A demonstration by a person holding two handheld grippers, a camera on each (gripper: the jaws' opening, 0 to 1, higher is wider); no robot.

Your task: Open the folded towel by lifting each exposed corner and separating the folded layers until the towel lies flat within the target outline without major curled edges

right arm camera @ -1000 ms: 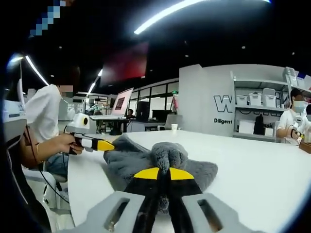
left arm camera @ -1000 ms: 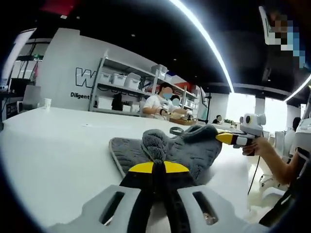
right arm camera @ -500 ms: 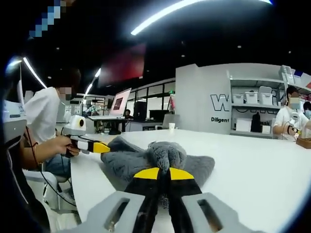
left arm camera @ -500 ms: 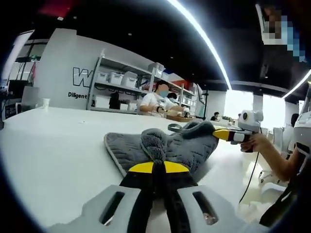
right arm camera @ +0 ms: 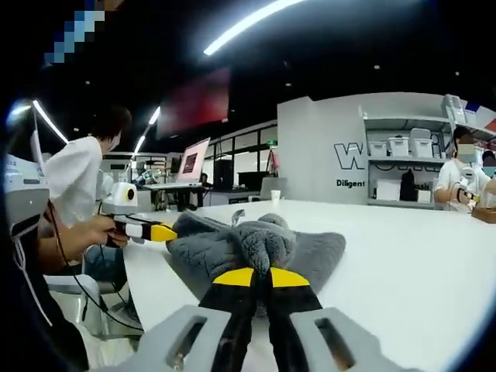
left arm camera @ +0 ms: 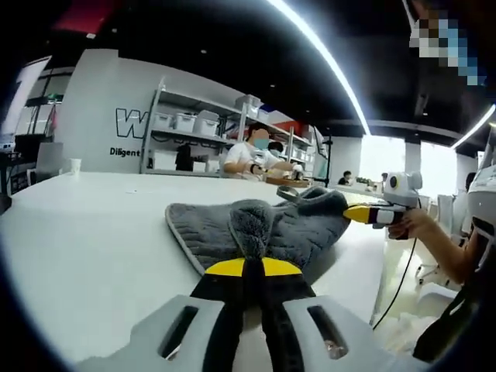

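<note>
A grey quilted towel (left arm camera: 263,229) lies spread on the white table (left arm camera: 85,232), its near edge bunched up. My left gripper (left arm camera: 249,260) is shut on that bunched corner, which rises in a tuft between the yellow-tipped jaws. At the right of this view, my right gripper (left arm camera: 353,214) holds the towel's far corner. In the right gripper view the same towel (right arm camera: 256,244) is pinched in a tuft by my right gripper (right arm camera: 262,270), which is shut on it. The left gripper (right arm camera: 169,232) comes in from the left, held by a hand, its yellow tip at the towel's other corner.
White table edge (right arm camera: 143,271) runs close on the left of the right gripper view, with a cable hanging off it. Shelves with bins (left arm camera: 186,124) and seated people (left arm camera: 252,155) stand beyond the table. A small cup (left arm camera: 74,164) sits at the far left.
Both grippers have kept their hold on the towel's corners. The towel sits a little lower and flatter on the table, and the views have shifted slightly with the hands.
</note>
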